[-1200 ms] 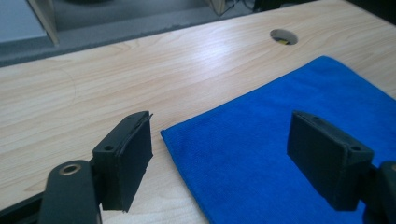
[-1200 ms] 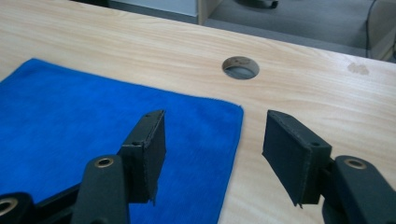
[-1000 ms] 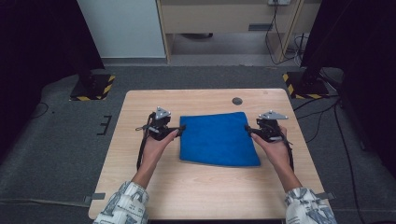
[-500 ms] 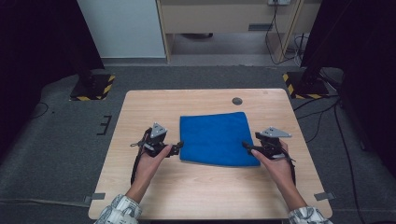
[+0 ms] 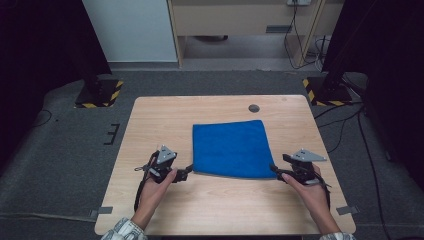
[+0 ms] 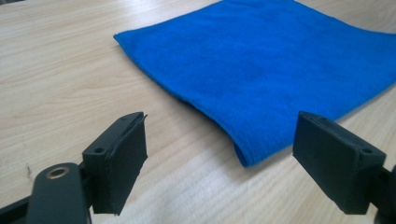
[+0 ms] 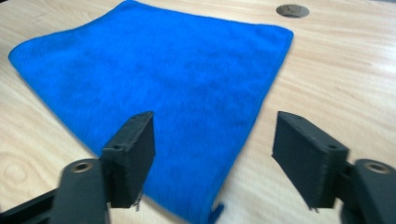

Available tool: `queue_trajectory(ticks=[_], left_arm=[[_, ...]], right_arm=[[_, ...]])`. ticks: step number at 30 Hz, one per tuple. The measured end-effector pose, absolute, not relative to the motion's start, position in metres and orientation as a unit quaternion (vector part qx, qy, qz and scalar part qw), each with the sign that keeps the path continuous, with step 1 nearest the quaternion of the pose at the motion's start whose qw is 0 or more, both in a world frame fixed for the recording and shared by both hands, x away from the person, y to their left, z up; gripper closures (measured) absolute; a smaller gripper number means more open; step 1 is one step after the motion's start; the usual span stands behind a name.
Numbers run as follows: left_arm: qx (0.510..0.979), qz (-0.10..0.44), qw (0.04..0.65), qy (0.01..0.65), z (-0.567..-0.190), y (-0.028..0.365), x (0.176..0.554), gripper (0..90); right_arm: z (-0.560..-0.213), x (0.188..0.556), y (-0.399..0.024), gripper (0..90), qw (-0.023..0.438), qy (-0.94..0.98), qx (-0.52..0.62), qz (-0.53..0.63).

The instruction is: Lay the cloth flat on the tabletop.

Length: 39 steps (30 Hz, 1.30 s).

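Note:
A blue cloth lies flat on the wooden table, folded, with its doubled edge toward me. My left gripper sits low at the cloth's near left corner. In the left gripper view that corner lies just ahead between the open jaws, which have just been closing a little; neither pad touches it. My right gripper is at the near right corner. In the right gripper view the cloth runs in between its jaws, which have also just been closing a little and stand apart from the fabric.
A dark round grommet is set in the table behind the cloth. Bare wood runs along the near edge and on both sides. Two stand bases with yellow-black stripes sit on the floor beyond the far corners, with cables at the right.
Both hands have slid toward me along the cloth's side edges, from about mid-length to its near corners, and have dropped slightly. The cloth has not moved.

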<state>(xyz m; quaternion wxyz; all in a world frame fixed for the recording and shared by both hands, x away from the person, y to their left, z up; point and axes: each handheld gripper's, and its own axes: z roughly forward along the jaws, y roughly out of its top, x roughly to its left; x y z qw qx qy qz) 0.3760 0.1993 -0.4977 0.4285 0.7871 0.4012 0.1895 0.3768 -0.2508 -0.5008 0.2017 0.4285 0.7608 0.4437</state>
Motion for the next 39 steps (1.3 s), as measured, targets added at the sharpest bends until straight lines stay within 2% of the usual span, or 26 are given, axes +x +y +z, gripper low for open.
queue_trajectory(ticks=[4, 20, 36, 39], left_arm=[[0.790, 0.190, 0.420, 0.405, -0.505, 0.201, 0.373, 17.5], [0.804, 0.168, 0.402, 0.405, -0.511, 0.191, 0.375, 18.3], [0.823, 0.159, 0.384, 0.387, -0.517, 0.179, 0.373, 31.5], [0.828, 0.158, 0.380, 0.382, -0.518, 0.177, 0.374, 34.0]], right_arm=[[-0.501, 0.369, -0.256, 39.2, 0.197, 0.765, 0.425, 0.442], [-0.512, 0.359, -0.257, 41.4, 0.185, 0.789, 0.431, 0.397], [-0.523, 0.355, -0.257, 45.7, 0.167, 0.809, 0.430, 0.365], [-0.523, 0.356, -0.255, 50.3, 0.163, 0.813, 0.420, 0.369]])
